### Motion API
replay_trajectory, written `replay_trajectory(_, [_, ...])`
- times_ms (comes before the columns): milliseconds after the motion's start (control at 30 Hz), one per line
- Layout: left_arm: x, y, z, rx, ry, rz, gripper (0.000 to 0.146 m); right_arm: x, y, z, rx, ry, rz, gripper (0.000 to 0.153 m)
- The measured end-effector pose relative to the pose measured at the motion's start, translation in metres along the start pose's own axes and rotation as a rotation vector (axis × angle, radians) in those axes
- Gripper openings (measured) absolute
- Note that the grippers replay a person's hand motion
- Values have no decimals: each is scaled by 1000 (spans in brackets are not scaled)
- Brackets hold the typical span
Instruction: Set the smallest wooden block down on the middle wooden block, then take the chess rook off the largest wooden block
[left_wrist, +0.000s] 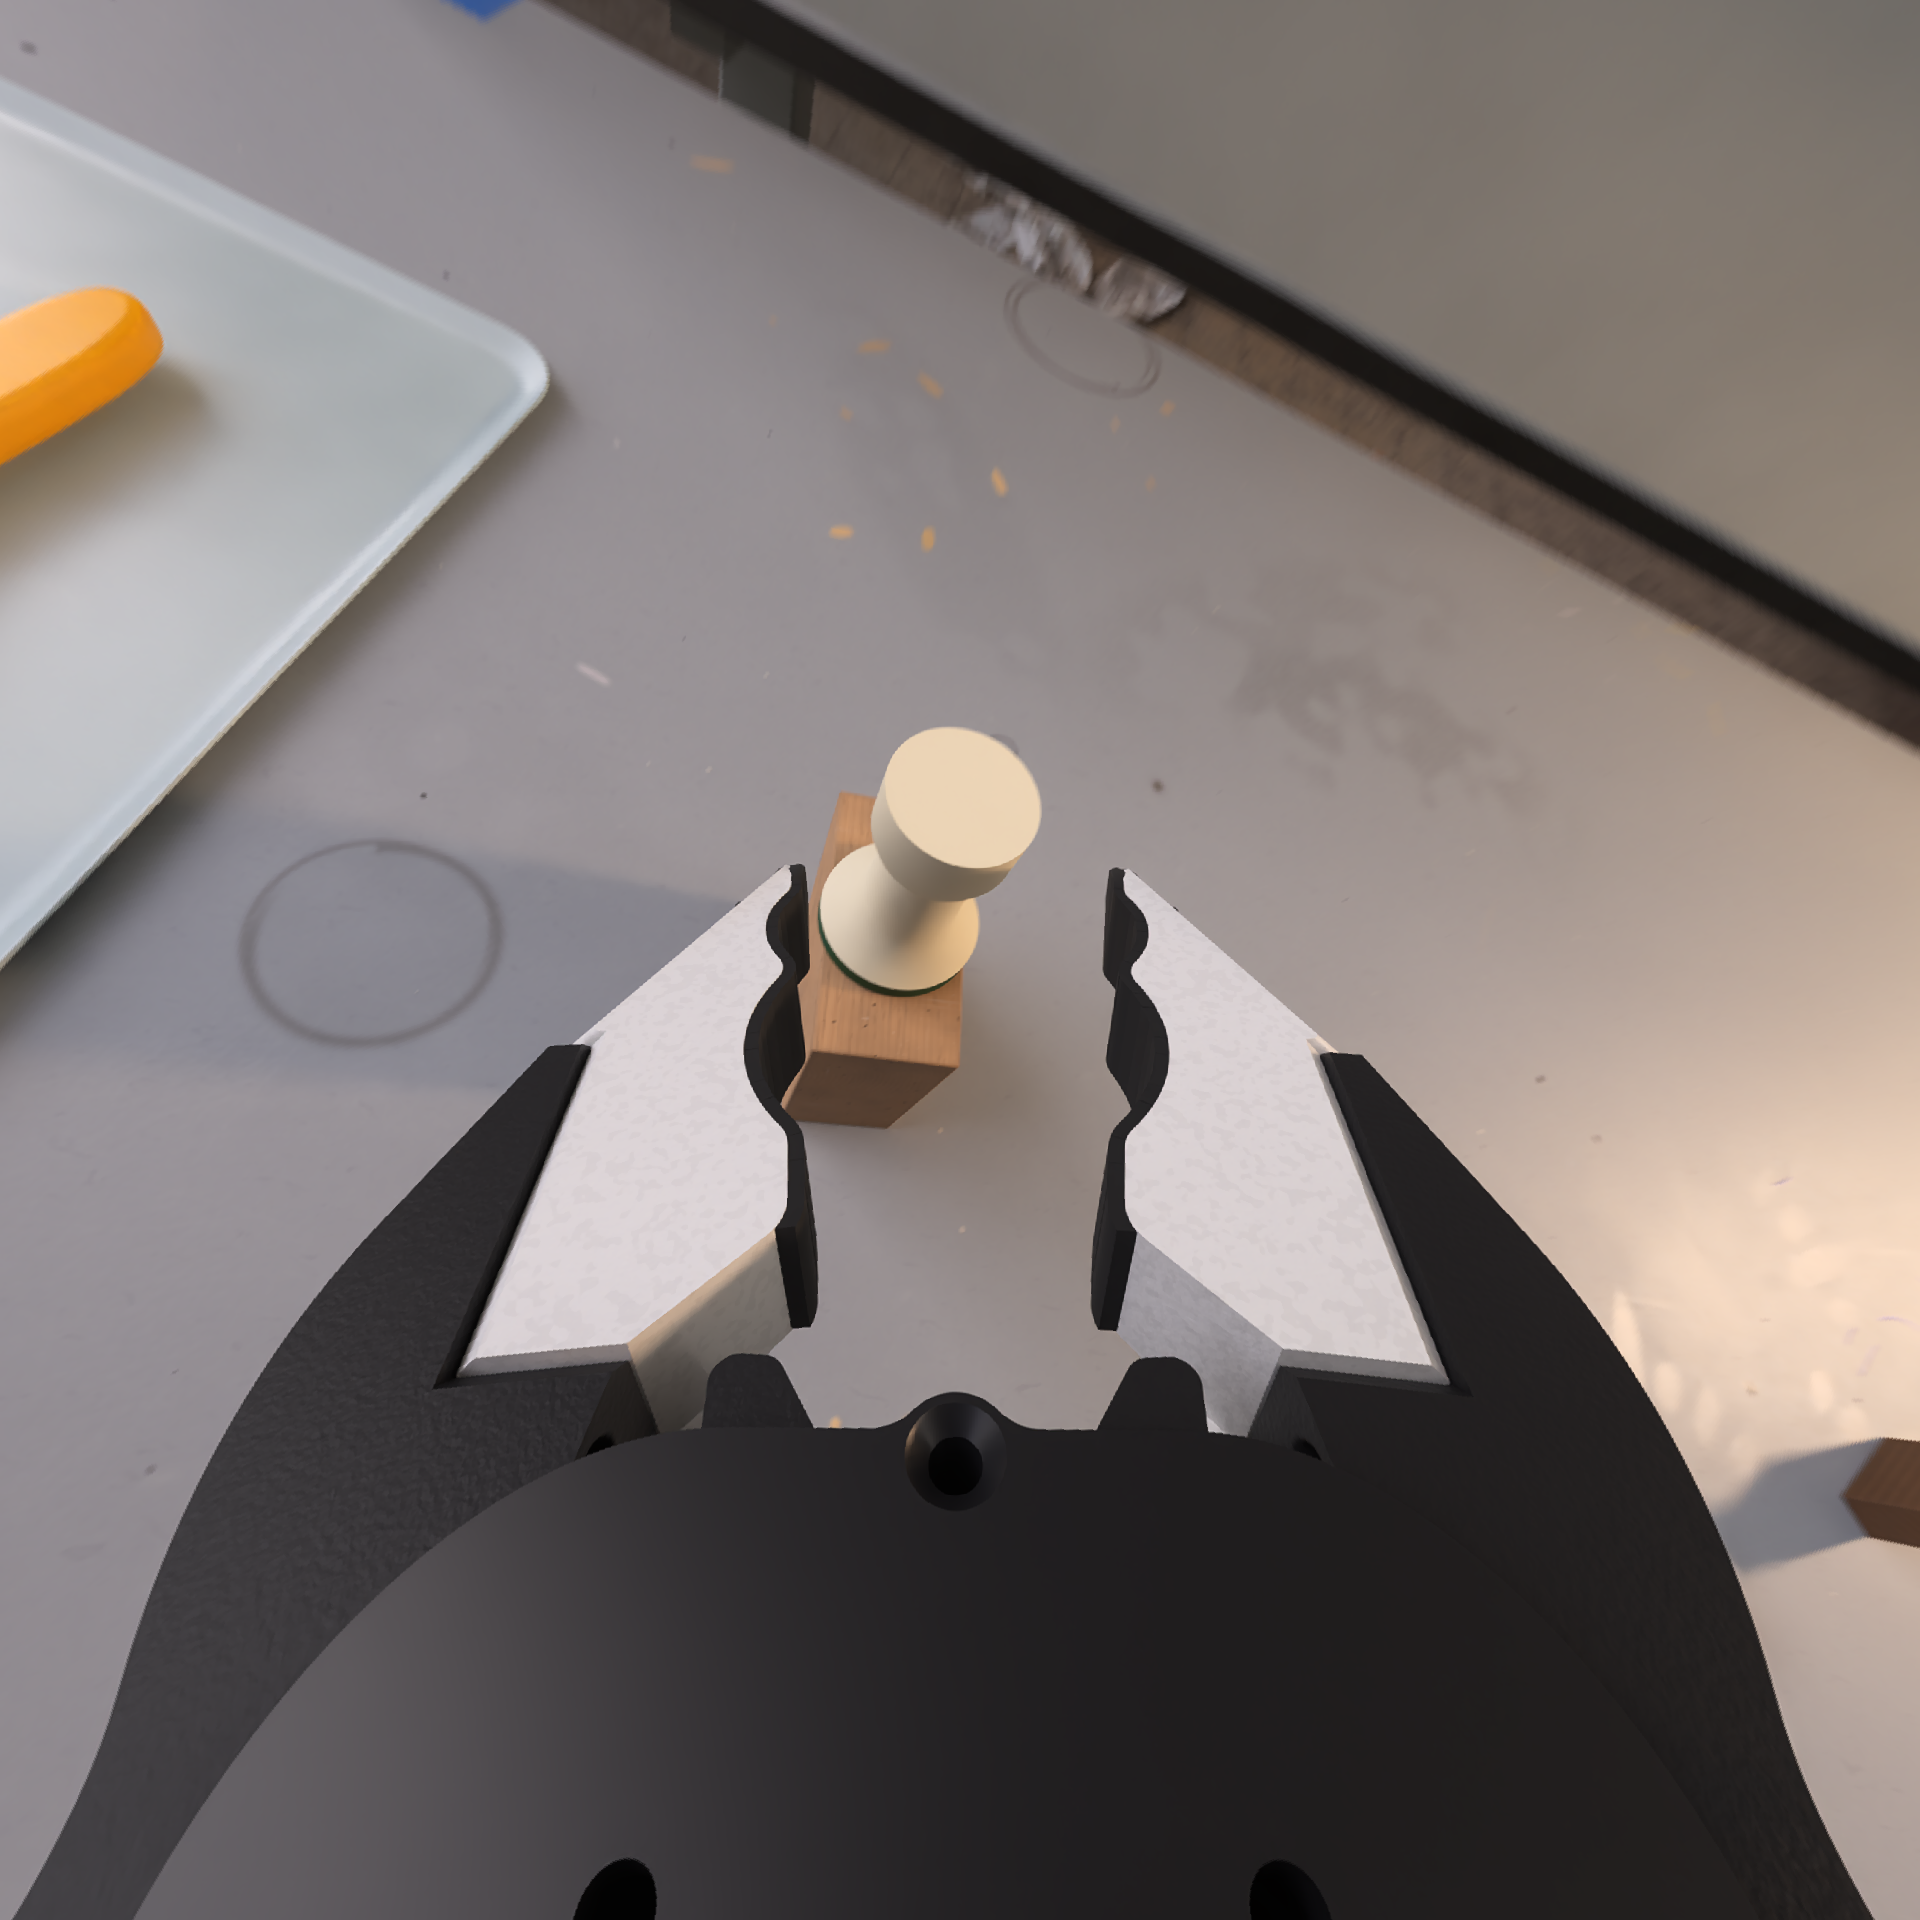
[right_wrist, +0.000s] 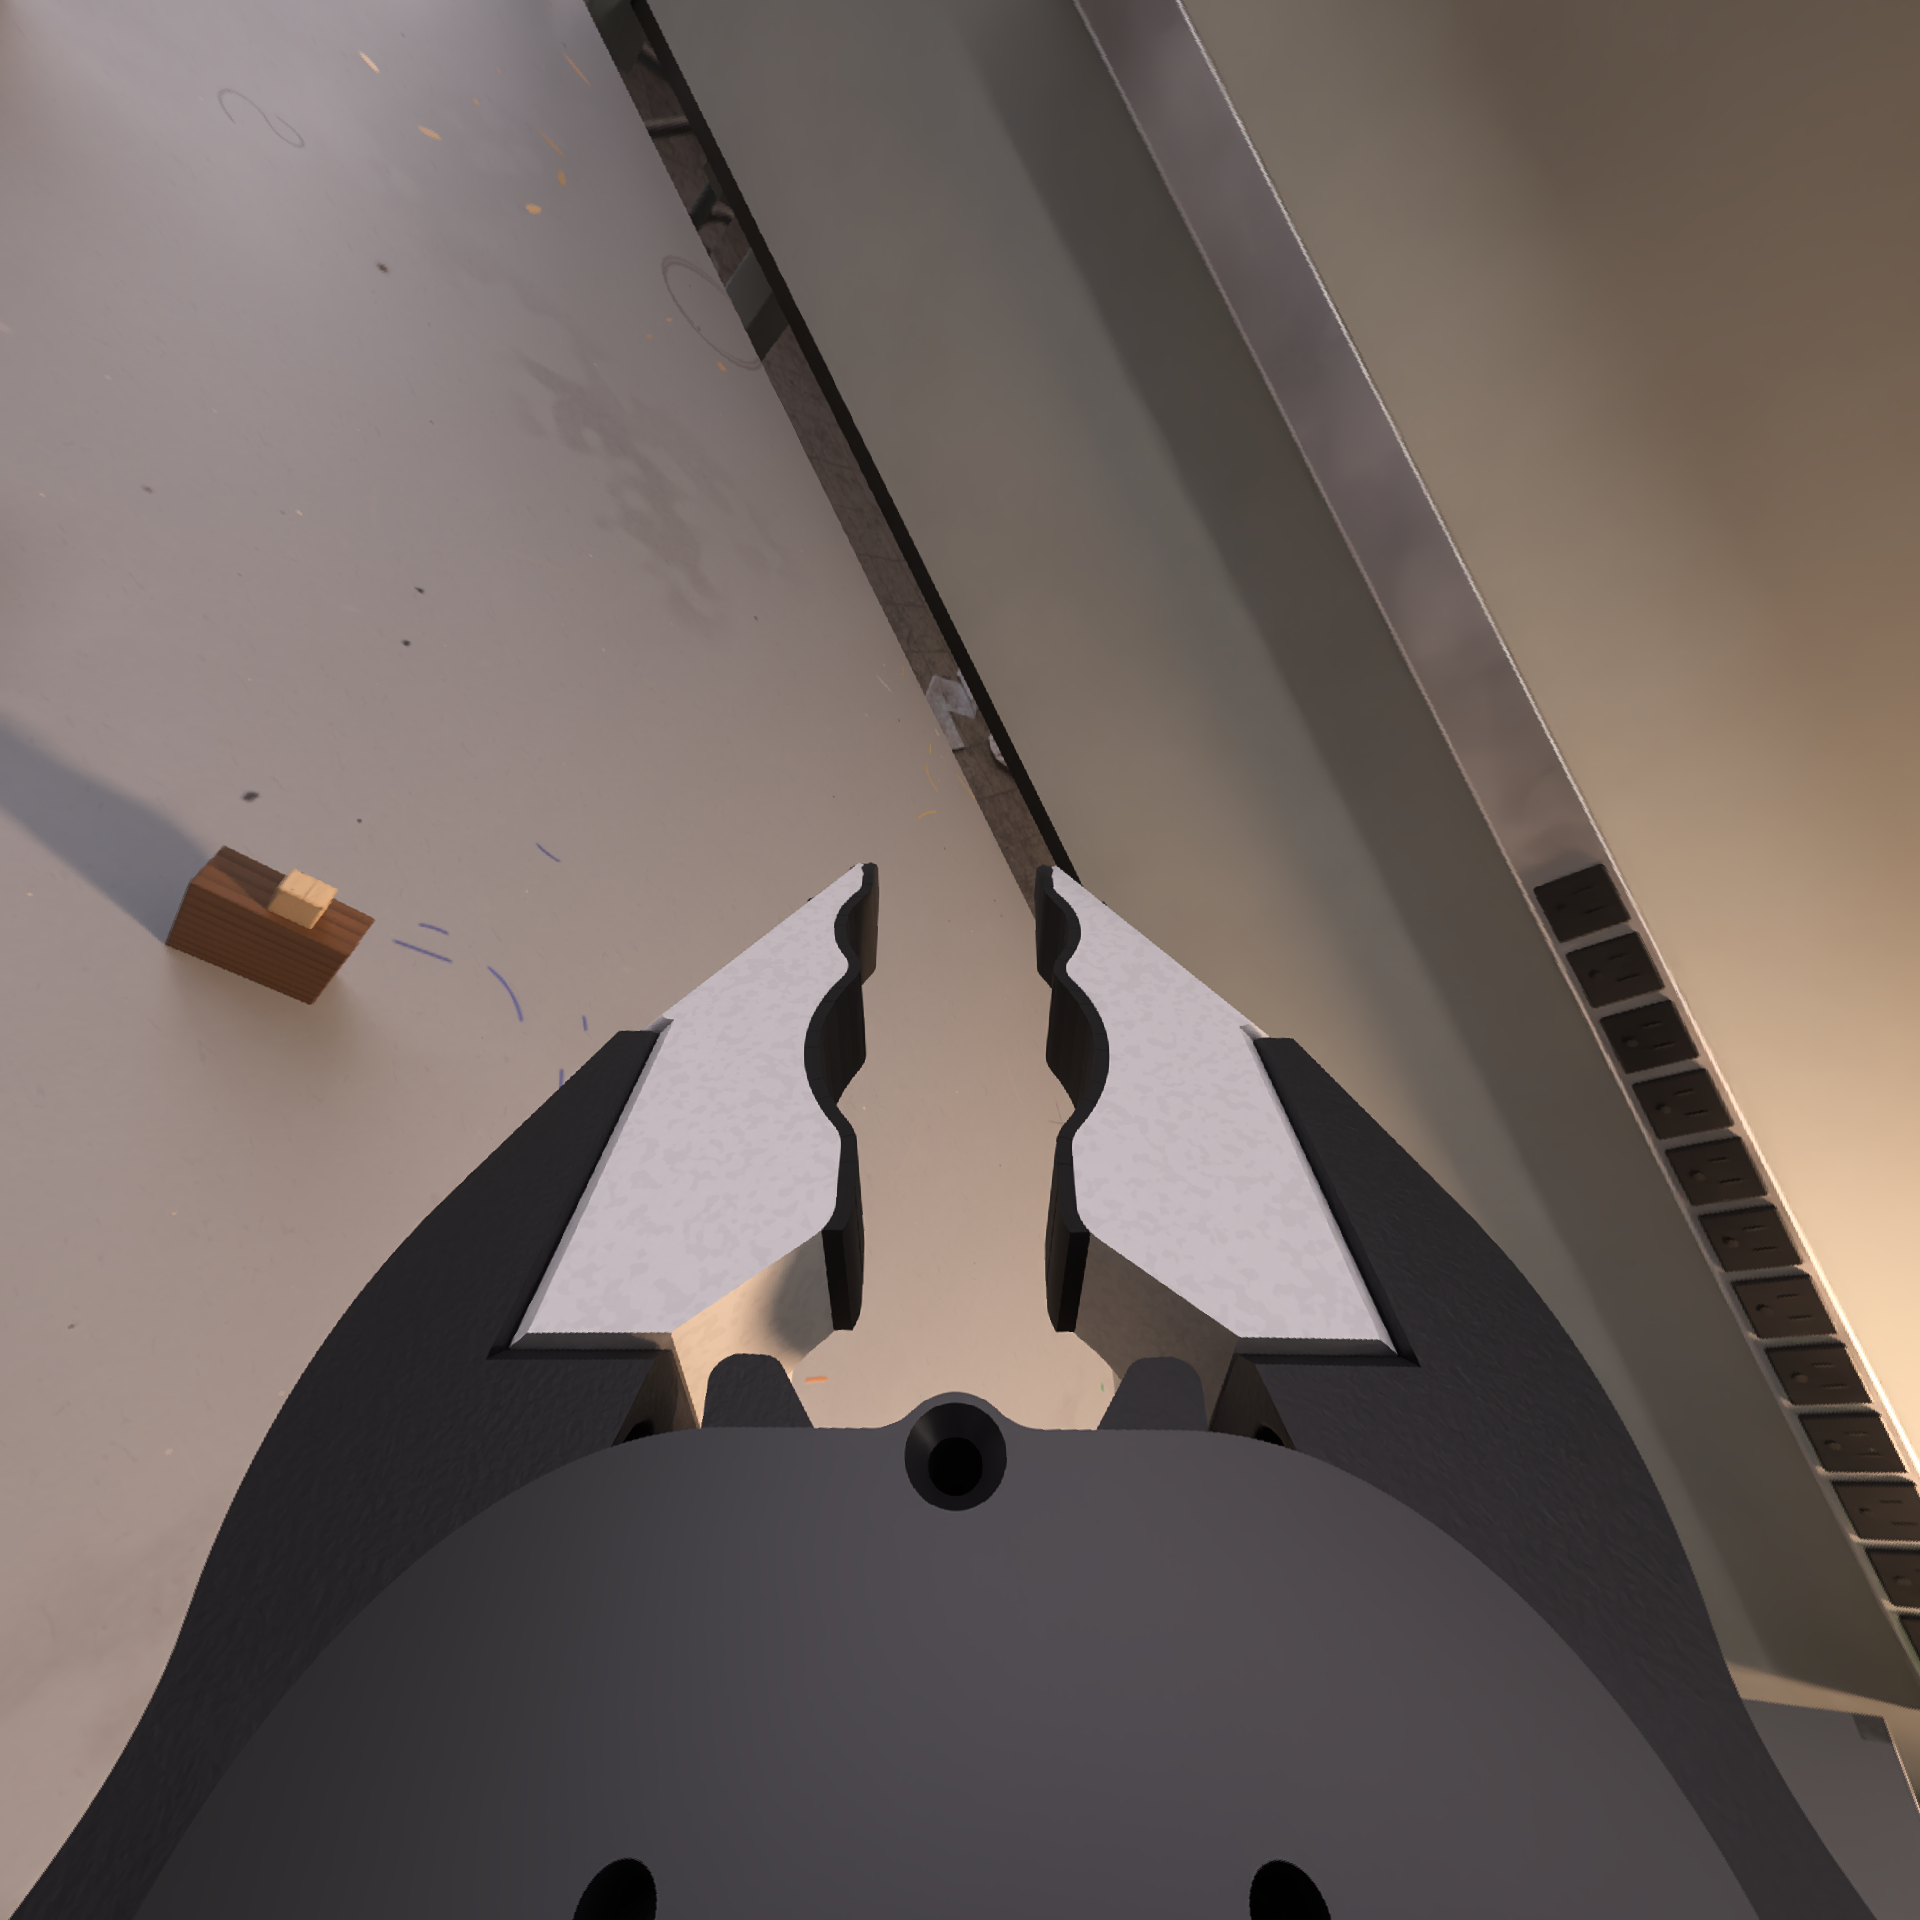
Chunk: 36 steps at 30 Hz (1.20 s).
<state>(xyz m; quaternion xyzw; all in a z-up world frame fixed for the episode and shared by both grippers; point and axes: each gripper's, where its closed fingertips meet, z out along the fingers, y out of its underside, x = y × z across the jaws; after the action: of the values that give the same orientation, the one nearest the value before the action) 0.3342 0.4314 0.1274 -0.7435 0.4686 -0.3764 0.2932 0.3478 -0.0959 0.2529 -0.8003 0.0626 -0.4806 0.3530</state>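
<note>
Small block (right_wrist: 304, 898) stacked, both tongs apart and empty; left tongs (left_wrist: 954, 883) must drop and clamp the rook (left_wrist: 925, 862).

The table (left_wrist: 1299, 935) is a grey, matte surface with scattered orange flecks, dark specks, a smudged patch and faint ring marks. In the left wrist view, a pale translucent tray (left_wrist: 312, 499) lies flat on it at the upper left of the frame. The largest wooden block (left_wrist: 878, 1070) stands directly on the surface at frame centre. A dark brown block edge (left_wrist: 1891, 1496) shows at the lower right border, resting on the surface. In the right wrist view, the middle wooden block (right_wrist: 260, 951), dark and striped, lies on the table at the left of the frame, beside short blue pen marks. The table's far edge runs diagonally across both views.
</note>
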Motion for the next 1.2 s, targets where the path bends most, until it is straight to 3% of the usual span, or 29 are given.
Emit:
replay_trajectory(200, [-12,12,19,-93,-115,89,53,-5,5,6,-20,-23,-6,30])
replay_trajectory(300, [-8,0,20,28,-77,104,31,-11,7,10,-38,-38,-36,30])
replay_trajectory(400, [4,-12,10,143,-20,135,31,-16,8,13,-50,-50,-61,29])
replay_trajectory(633, [72,-47,-55,425,61,373,31,-18,10,16,-58,-57,-69,28])
replay_trajectory(933, [183,-69,-186,829,-110,773,31,-17,15,18,-74,-56,-76,28])
replay_trajectory(1067, [250,-46,-229,933,36,888,31,-13,18,17,-70,-51,-61,28])
replay_trajectory(1200, [309,-9,-218,898,214,1010,31,-12,16,18,-43,-62,-33,28])
